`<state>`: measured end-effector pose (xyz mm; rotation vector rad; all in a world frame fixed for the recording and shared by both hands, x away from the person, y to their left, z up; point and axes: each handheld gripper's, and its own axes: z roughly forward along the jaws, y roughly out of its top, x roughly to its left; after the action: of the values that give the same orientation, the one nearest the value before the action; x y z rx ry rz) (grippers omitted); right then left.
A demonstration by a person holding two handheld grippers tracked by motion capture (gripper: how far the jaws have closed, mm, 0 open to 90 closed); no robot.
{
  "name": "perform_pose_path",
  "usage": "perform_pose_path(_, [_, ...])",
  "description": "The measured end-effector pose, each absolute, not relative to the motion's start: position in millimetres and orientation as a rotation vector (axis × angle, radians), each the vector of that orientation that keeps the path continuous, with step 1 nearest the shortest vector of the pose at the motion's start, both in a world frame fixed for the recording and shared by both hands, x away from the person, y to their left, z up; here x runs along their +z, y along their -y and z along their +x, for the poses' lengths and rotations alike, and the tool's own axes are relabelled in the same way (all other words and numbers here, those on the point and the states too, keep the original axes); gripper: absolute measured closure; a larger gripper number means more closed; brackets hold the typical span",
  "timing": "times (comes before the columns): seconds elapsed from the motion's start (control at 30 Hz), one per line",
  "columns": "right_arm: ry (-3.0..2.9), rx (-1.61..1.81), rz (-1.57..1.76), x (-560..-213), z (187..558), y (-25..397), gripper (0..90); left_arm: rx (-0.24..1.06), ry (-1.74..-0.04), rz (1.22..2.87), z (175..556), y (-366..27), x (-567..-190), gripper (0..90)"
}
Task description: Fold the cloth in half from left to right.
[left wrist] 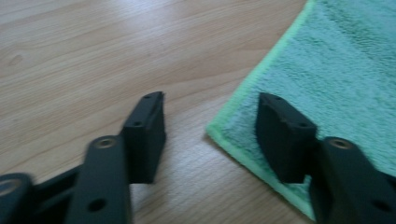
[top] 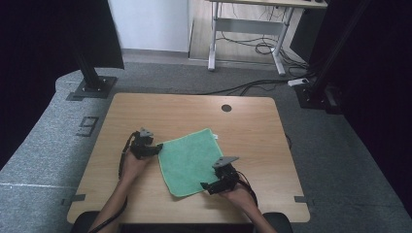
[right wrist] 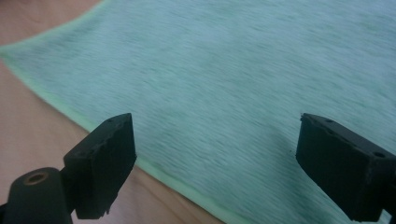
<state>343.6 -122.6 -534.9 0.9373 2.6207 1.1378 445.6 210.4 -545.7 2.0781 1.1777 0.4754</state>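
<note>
While the green towel (top: 190,160) lies flat, left gripper (left wrist: 210,121) gapes astride its corner; right gripper (right wrist: 212,149) spreads wide above its edge, holding nothing.

A light wooden table (top: 160,109) with rounded corners is seen standing on grey carpet. A single green cloth (top: 190,160) is spread flat on its top, turned at an angle to the table's edges. The cloth is found between the left gripper (top: 156,149) and the right gripper (top: 206,186): its left corner is placed between the spread jaws of the left gripper, and its near edge is crossed by the parted jaws of the right gripper. A small white tag is seen at the cloth's far corner. Beyond both grippers, a round dark grommet (top: 226,108) is set into the tabletop near the far edge.
</note>
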Motion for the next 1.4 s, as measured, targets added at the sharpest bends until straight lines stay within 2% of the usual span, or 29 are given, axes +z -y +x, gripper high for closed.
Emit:
perform_pose_path(0.37, [-2.702,1.215,0.838,-531,336,88,13.0,0.410,-1.141,2.068,443,-204,-546,82.2])
perform_pose_path(0.63, [-2.790,1.210,0.742,-533,326,60,14.6,0.399,-1.146,2.062,443,-205,-546,84.3])
perform_pose_path(0.77, [-2.826,1.197,0.688,-534,322,46,18.5,0.396,-1.146,2.060,444,-205,-546,84.3])
perform_pose_path(0.93, [-2.855,1.188,0.633,-535,318,30,29.1,0.397,-1.148,2.060,443,-205,-546,84.0])
perform_pose_path(1.1, [-2.850,1.158,0.540,-533,313,18,43.8,0.399,-1.147,2.061,443,-205,-546,84.0])
perform_pose_path(1.2, [-2.838,1.126,0.487,-531,310,15,58.7,0.397,-1.148,2.062,443,-205,-546,83.9])
perform_pose_path(1.27, [-2.825,1.110,0.472,-529,308,14,72.8,0.399,-1.148,2.062,443,-205,-546,83.9])
perform_pose_path(1.33, [-2.815,1.107,0.463,-527,307,14,82.8,0.408,-1.147,2.065,443,-204,-546,83.7])
perform_pose_path(1.4, [-2.805,1.094,0.455,-526,306,15,86.6,0.417,-1.148,2.068,442,-203,-546,83.8])
